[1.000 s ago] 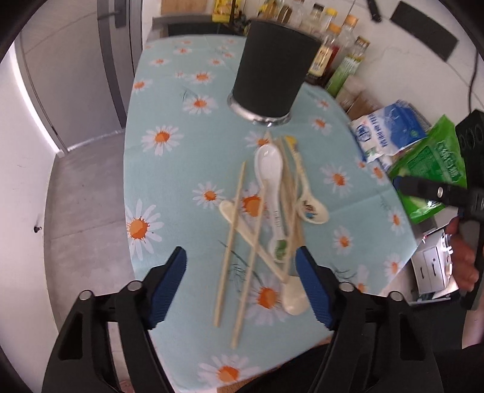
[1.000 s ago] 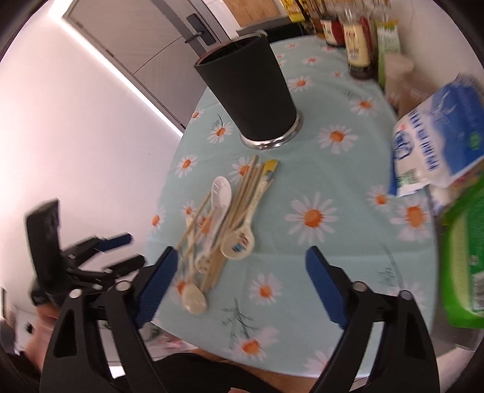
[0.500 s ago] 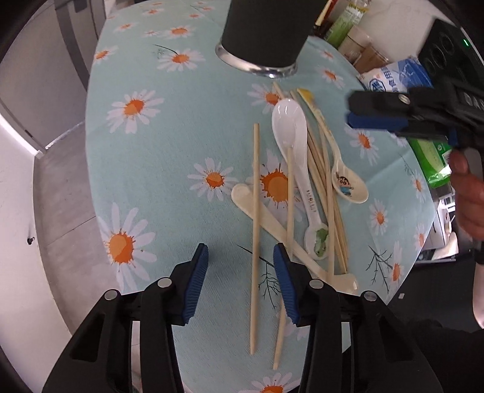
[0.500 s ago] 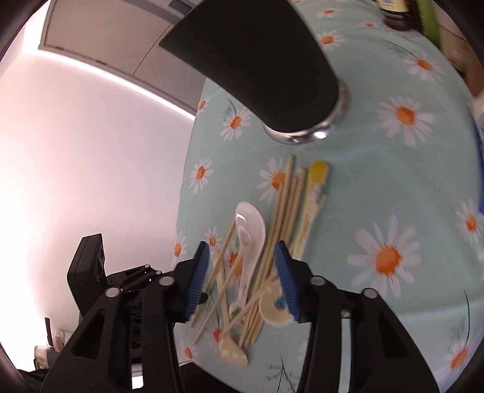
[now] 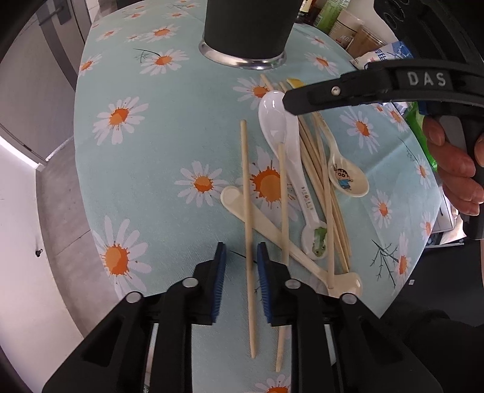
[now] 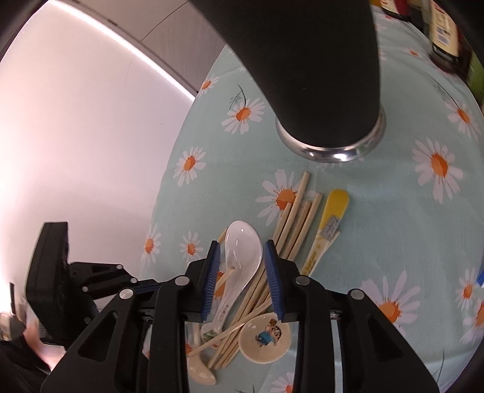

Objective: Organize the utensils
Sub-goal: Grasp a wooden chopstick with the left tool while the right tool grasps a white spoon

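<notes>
A black utensil holder (image 5: 246, 28) with a metal base stands at the far end of the daisy tablecloth (image 5: 145, 157); it also shows in the right wrist view (image 6: 314, 66). Wooden chopsticks and several spoons lie in a heap before it. My left gripper (image 5: 241, 266) is partly open, its pads on either side of one loose chopstick (image 5: 246, 193), not clamped. My right gripper (image 6: 242, 266) is partly open, its pads straddling the bowl of a white ceramic spoon (image 6: 242, 257). That spoon (image 5: 281, 136) and the right gripper's finger (image 5: 332, 90) show in the left wrist view.
A cartoon-print spoon (image 5: 348, 178) lies right of the heap, a cream spoon (image 5: 272, 229) under the chopsticks. Sauce bottles and food packets (image 5: 384, 56) crowd the far right. The table's edge drops to the floor on the left (image 5: 57, 181).
Both grippers have dropped toward the heap and narrowed. The left now straddles the loose chopstick; the right has moved over the white spoon's bowl.
</notes>
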Demonstrator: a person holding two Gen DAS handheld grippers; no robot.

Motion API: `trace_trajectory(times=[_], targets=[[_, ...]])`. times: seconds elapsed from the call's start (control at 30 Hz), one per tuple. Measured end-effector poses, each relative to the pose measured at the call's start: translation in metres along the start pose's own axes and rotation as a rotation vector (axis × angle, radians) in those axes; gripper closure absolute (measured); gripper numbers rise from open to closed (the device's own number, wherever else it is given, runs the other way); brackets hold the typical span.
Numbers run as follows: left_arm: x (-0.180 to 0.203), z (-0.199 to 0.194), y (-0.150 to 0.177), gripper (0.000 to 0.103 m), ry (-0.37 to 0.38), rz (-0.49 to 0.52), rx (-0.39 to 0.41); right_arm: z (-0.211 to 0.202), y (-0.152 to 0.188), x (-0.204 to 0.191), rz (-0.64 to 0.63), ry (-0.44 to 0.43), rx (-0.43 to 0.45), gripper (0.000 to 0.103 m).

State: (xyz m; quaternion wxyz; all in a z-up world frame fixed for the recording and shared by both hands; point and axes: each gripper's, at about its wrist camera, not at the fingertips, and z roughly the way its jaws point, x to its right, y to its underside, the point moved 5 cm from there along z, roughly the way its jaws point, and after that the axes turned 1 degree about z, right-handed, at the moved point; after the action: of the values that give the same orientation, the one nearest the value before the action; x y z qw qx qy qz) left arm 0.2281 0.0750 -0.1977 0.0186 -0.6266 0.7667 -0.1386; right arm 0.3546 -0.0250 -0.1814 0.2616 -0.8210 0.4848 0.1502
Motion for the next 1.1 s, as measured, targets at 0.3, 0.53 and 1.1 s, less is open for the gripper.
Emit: trace_trajectory(times=[0.3, 0.53, 1.1], targets=[[-0.009, -0.001, -0.001, 0.098, 0.001, -0.024, 0.012, 0.017, 0.003, -0.001, -0.09, 0.057, -0.033, 0.095], [-0.009, -0.001, -0.001, 0.099, 0.025, -0.045, 0.026, 0.013, 0.003, 0.006, -0.077, 0.039, -0.051, 0.102], [-0.005, -0.004, 0.007, 0.099, 0.052, -0.066, 0.055, 0.025, -0.004, 0.005, -0.038, -0.079, -0.102, 0.087]])
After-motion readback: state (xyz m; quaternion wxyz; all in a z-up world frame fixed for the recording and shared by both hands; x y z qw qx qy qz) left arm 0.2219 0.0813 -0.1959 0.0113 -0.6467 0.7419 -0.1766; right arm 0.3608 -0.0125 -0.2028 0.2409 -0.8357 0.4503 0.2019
